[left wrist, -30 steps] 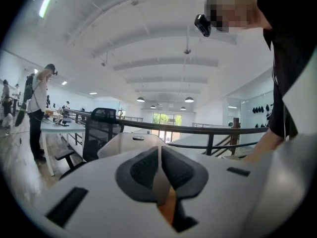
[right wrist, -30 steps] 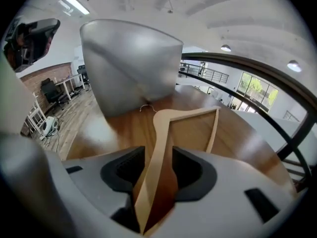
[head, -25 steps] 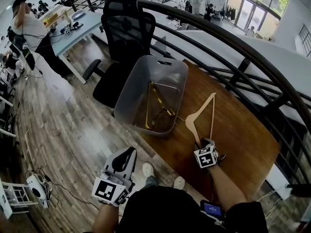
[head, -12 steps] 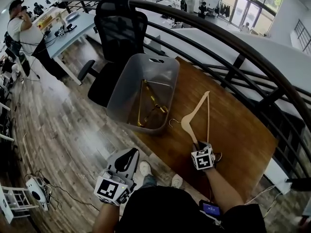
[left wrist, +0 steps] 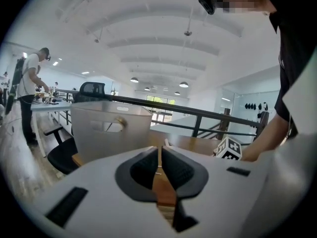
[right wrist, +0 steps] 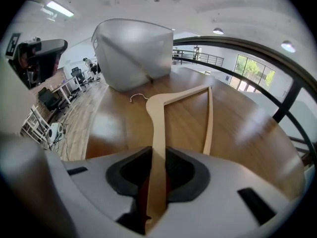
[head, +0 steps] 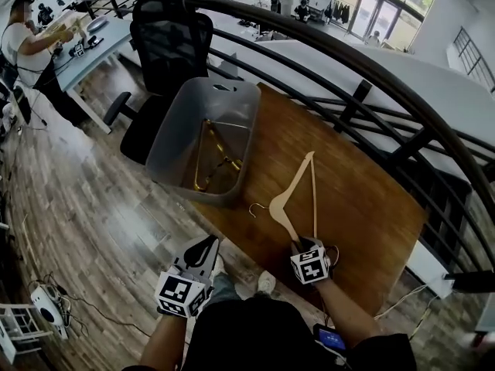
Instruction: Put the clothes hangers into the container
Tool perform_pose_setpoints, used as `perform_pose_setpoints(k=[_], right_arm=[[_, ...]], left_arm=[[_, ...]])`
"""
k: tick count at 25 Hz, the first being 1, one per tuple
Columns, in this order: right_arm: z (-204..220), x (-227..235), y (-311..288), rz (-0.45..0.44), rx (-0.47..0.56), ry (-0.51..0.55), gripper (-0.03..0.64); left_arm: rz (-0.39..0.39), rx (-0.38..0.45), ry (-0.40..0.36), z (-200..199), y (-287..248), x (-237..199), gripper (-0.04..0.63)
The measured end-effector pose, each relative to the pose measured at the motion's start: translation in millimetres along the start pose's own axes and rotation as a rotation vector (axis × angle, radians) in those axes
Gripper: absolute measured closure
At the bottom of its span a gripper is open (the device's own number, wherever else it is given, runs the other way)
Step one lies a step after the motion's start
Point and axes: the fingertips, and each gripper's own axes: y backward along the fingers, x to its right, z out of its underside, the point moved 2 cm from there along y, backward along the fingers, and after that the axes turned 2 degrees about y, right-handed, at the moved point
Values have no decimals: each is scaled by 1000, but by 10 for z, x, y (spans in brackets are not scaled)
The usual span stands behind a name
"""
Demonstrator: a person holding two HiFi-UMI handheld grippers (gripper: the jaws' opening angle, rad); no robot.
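Observation:
A pale wooden hanger (head: 298,185) lies on the brown table (head: 363,207), its metal hook (head: 253,207) pointing toward the container. My right gripper (head: 300,247) is at the hanger's near end, and in the right gripper view the pads are shut on one wooden arm (right wrist: 157,118) running between the jaws (right wrist: 157,171). The grey plastic container (head: 172,141) stands at the table's left end with a gold hanger (head: 207,157) inside. My left gripper (head: 203,250) hangs off the table's near edge, shut and empty (left wrist: 159,168), facing the container (left wrist: 106,130).
A black office chair (head: 158,45) stands just behind the container. A dark curved railing (head: 371,76) runs along the table's far side. Wood floor (head: 93,199) lies to the left, where a person (head: 31,41) stands at a distant desk.
The head view has shifted, so the table and container sit lower and further left in frame. My right gripper stays at the hanger's near end; the left gripper has barely moved.

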Motion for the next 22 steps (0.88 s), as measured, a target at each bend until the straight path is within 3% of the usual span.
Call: perform_pose_setpoints(k=[4, 7, 9, 12, 16, 22], right_arm=[[190, -158, 148, -40, -8, 10, 532], [299, -329, 238, -81, -7, 11, 531], [339, -450, 255, -111, -3, 14, 529], [389, -617, 308, -142, -1, 25, 531], [464, -817, 364, -146, -8, 47, 531], [564, -1041, 439, -121, 17, 50, 531]], left_arm=[[-3, -63, 39, 306, -90, 136, 566], [1, -103, 113, 574, -149, 228, 557], [-10, -130, 168, 734, -200, 237, 505], [-17, -172, 204, 927, -237, 299, 486], [15, -228, 229, 1144, -234, 388, 472], [79, -309, 334, 1536, -206, 527, 431]])
